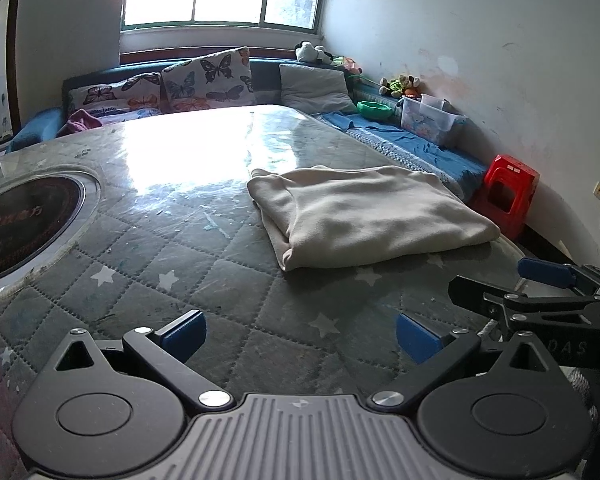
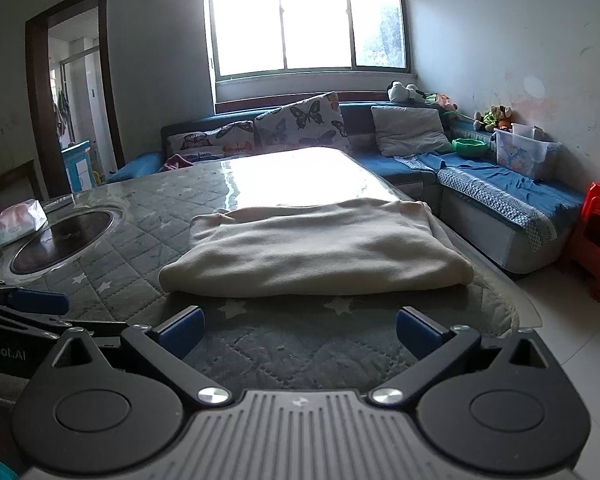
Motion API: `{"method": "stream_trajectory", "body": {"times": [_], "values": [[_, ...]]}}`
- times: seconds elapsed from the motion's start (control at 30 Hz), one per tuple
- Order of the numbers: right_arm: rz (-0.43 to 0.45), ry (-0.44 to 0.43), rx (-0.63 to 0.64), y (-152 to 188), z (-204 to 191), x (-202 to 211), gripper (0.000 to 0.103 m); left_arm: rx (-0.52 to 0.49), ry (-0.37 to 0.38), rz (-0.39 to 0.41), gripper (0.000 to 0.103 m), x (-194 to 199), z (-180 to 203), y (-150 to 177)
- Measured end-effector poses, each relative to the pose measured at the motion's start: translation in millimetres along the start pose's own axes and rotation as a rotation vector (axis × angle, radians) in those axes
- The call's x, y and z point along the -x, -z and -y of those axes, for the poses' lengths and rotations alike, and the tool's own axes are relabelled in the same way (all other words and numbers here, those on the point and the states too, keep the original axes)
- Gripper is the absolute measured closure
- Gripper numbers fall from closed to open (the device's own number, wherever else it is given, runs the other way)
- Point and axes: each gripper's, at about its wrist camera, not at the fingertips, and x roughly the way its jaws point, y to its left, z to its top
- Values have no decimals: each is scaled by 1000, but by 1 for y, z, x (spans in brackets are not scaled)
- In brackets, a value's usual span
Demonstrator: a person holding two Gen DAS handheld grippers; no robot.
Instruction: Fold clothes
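Cream garment (image 2: 316,246): folded into a thick rectangle, lying flat on the quilted star-print table cover (image 2: 112,264), straight ahead of the right gripper (image 2: 300,330) and apart from its fingertips. From the left gripper (image 1: 300,334) the same garment (image 1: 372,216) sits ahead and to the right. Nothing touches it.

Right gripper: jaws spread wide, nothing between the blue pads. Left gripper: likewise spread, empty. Each shows at the edge of the other's view, low over the near table edge.

Round dark hotplate inset (image 1: 24,224) ahead-left of the left gripper. Tissue pack (image 2: 18,222) far left of the right gripper. Blue sofa (image 2: 496,196) beyond the table, butterfly cushions (image 2: 300,124), red stool (image 2: 596,236) far right.
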Motion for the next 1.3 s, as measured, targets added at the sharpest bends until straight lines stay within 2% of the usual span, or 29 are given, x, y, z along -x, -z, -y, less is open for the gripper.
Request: {"method": "stream_trajectory", "body": {"times": [0.77,1.3], "values": [[5,-7,-2,-2,0,-1,0,-22,-4,-3,0,0,10,-1],[-17,24,-32,-4,5,-9,0,-31,31,-36,0,-15,9,-9]]}}
